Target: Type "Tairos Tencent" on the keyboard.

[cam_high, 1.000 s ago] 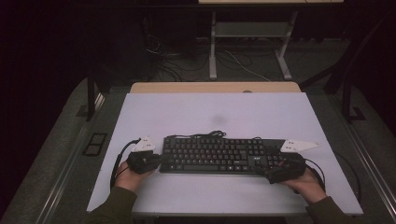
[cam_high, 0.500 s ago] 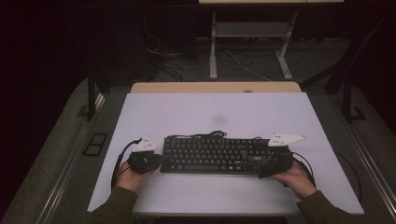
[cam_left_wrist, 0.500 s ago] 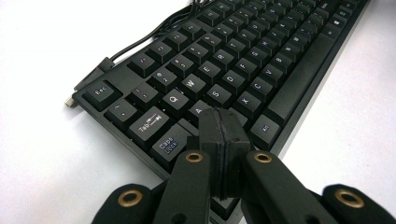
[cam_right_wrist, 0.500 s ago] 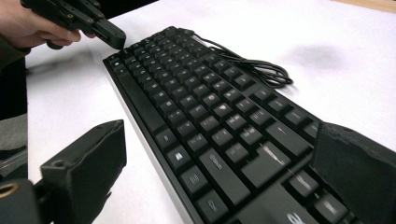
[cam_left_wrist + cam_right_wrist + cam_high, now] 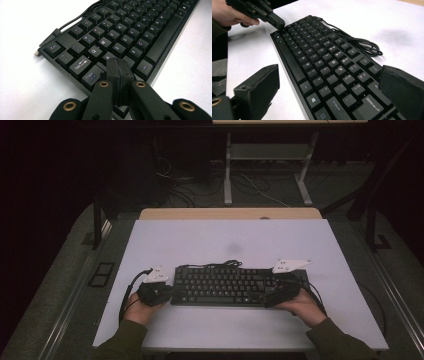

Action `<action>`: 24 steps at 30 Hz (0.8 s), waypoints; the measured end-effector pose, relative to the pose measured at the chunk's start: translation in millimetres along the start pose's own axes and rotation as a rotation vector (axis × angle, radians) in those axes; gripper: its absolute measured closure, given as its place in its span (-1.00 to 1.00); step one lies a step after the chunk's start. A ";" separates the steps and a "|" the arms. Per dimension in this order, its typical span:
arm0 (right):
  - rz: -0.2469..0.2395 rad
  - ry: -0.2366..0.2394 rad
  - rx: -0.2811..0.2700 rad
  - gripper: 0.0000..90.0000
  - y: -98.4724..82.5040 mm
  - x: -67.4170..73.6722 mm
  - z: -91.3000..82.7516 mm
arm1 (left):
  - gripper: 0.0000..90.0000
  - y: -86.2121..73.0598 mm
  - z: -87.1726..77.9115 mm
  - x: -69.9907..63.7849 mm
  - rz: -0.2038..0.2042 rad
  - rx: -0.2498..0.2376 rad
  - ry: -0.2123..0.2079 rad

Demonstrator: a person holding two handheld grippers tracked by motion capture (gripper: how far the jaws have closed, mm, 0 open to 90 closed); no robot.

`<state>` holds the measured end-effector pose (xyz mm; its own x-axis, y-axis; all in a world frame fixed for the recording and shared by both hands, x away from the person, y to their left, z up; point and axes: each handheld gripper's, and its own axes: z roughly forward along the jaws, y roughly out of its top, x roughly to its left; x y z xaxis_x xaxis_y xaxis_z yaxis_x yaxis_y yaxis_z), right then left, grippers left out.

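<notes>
Moved: your right gripper (image 5: pixel 272 298) slid in over the keyboard's (image 5: pixel 225 285) right end; before, it sat off that end.
Right gripper: jaws wide apart, nothing in them, over the right keys.
Left gripper (image 5: pixel 117 68): jaws pressed together, tips on the left keys.
Keyboard: flat on the table (image 5: pixel 230 240), near your edge, its cable (image 5: pixel 359 42) coiled behind it.
</notes>
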<state>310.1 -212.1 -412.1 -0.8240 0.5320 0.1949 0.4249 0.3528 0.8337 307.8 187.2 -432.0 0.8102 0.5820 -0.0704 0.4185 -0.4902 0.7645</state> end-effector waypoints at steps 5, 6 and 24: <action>-0.006 0.010 0.008 -0.94 3.4 1.3 7.1 | 0.97 -0.1 1.3 0.0 -0.001 0.003 0.001; -0.003 0.012 0.008 -0.94 4.3 1.9 8.6 | 0.97 -0.2 1.5 0.1 0.002 0.006 0.002; -0.028 0.046 0.022 -0.84 21.2 6.2 33.1 | 0.97 -1.5 5.6 0.1 0.025 0.033 0.005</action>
<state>326.4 -175.9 -410.3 -0.8518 0.4859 0.1958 0.4094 0.3841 0.8276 309.6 184.4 -436.7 0.8184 0.5726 -0.0485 0.4117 -0.5255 0.7445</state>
